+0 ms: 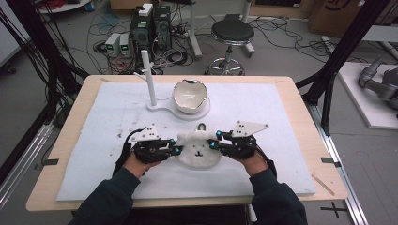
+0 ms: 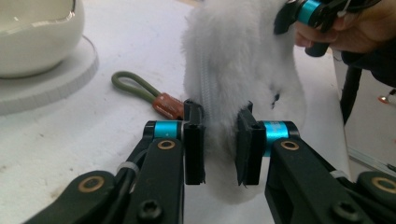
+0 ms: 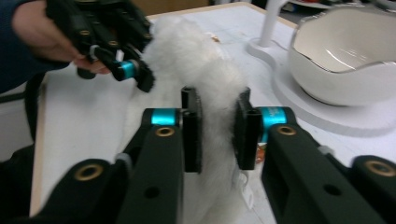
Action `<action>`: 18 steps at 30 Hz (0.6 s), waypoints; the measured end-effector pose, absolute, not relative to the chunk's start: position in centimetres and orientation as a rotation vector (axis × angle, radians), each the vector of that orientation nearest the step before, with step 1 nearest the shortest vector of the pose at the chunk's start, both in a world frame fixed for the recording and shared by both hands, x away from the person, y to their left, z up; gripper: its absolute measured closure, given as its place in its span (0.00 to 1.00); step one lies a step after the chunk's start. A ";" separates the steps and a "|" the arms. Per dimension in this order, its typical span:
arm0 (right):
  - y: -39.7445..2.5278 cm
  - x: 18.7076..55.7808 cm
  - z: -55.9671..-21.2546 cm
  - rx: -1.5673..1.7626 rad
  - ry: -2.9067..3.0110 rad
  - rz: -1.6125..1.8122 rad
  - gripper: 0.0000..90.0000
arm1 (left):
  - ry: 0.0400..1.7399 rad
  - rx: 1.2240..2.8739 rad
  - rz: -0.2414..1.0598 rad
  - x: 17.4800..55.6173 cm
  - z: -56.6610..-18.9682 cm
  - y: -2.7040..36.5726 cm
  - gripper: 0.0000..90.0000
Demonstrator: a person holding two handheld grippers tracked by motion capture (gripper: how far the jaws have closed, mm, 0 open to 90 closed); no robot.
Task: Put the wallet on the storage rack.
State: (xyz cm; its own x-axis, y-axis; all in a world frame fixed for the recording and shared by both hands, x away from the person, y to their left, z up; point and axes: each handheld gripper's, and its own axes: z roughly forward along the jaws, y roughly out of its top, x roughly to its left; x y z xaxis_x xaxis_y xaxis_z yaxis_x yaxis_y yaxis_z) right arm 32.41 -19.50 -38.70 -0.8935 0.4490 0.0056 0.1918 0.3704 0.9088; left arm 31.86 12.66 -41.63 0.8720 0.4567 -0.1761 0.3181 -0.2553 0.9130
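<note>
The left gripper (image 2: 219,140) has its two black jaws clamped on one edge of a white fluffy pouch (image 2: 243,70), the fur bulging between the pads and a line of zipper teeth running up just beyond the near pad. The right gripper (image 3: 218,133) grips the opposite edge of the same pouch in the same way, its jaws pressed into the fur from both sides.

From above, the pouch (image 1: 199,149) sits between the two sets of jaws, its stitched face (two dots and a small mouth) turned up; whether it rests on the mat or is raised slightly off it I cannot tell. The left gripper (image 1: 174,149) closes on it from one side and the right gripper (image 1: 215,142) from the other, each carrying a grey three-cornered plate and held by a hand in a dark sleeve.

Just past the left jaws, on the far side of the pouch, lies an olive loop strap (image 2: 135,86) with a reddish-brown end, flat on the white mat (image 1: 263,117). Farther out from the fingers stands a white bowl (image 1: 190,96) with a wavy rim, resting on a white base, and beside it a white upright post (image 1: 149,77) rises from the same base. The mat covers a wooden table (image 1: 70,122).
</note>
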 end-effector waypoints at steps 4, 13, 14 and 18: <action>-19.8 32.7 -38.9 0.667 2.335 1.508 0.56 | 0.603 1.810 0.196 31.9 -41.2 13.3 0.86; -20.0 33.4 -40.0 0.810 2.359 1.541 0.39 | 0.624 1.602 0.264 31.8 -40.1 15.3 0.87; -19.6 33.6 -40.4 0.848 2.393 1.561 0.37 | 0.621 1.587 0.265 31.7 -40.1 15.4 0.87; -19.1 33.8 -40.9 0.885 2.432 1.601 0.36 | 0.598 1.547 0.256 31.6 -40.1 15.3 0.87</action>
